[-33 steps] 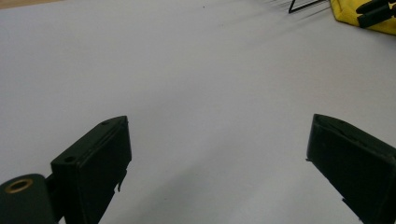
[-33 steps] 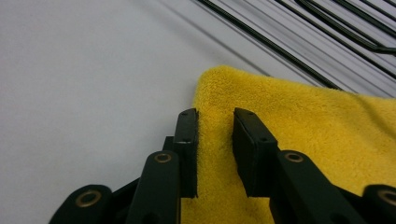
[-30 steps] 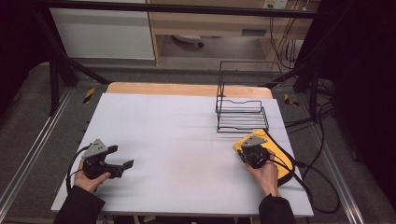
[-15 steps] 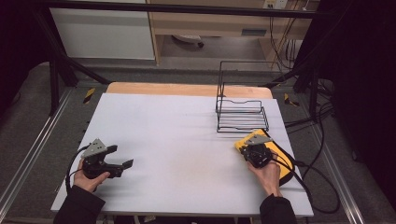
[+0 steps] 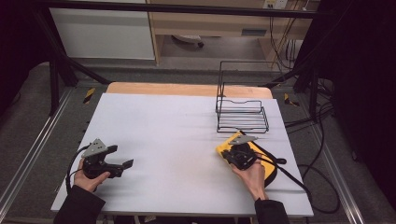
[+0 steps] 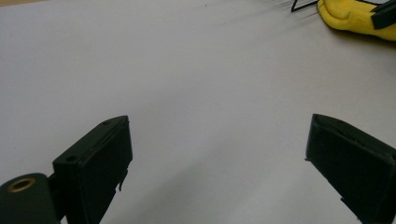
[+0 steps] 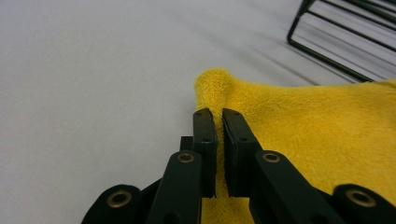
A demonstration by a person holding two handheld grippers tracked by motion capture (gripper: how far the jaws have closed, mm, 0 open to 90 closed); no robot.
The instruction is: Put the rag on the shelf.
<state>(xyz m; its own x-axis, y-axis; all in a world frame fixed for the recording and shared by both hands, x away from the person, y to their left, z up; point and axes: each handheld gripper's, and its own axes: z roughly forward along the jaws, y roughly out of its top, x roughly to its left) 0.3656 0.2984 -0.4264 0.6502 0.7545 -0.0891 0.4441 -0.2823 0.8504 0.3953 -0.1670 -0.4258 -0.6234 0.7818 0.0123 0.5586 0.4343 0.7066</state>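
- The yellow cloth [image 5: 225,150] lies on the white bench [image 5: 177,126], at about 4 o'clock from the middle of the bench in the high view, near the right edge
- The right tool [image 7: 218,116] has its two black jaws almost together, and they pinch a raised fold of the cloth near its edge; the jaws have just been closing, with this fold between them
- In the right gripper view the cloth rises into a small peak at 12 o'clock from the jaw tips, and the rest of it spreads toward 3 o'clock
- The right hand [image 5: 252,173] holds this tool over the cloth, and black cables [image 5: 289,175] trail away from it toward 4 o'clock
- A black wire rack [image 5: 242,114] stands just beyond the cloth, at about 12 o'clock from it; its near edge is close to the cloth, but I cannot tell if they touch
- The left tool [image 5: 122,165] is open, its jaws are wide apart with nothing between them, above bare bench
- The left hand [image 5: 88,175] holds it at about 8 o'clock from the middle of the bench, well apart from the cloth; the jaws point toward 3 o'clock
- In the left gripper view the cloth shows far off at about 1 o'clock
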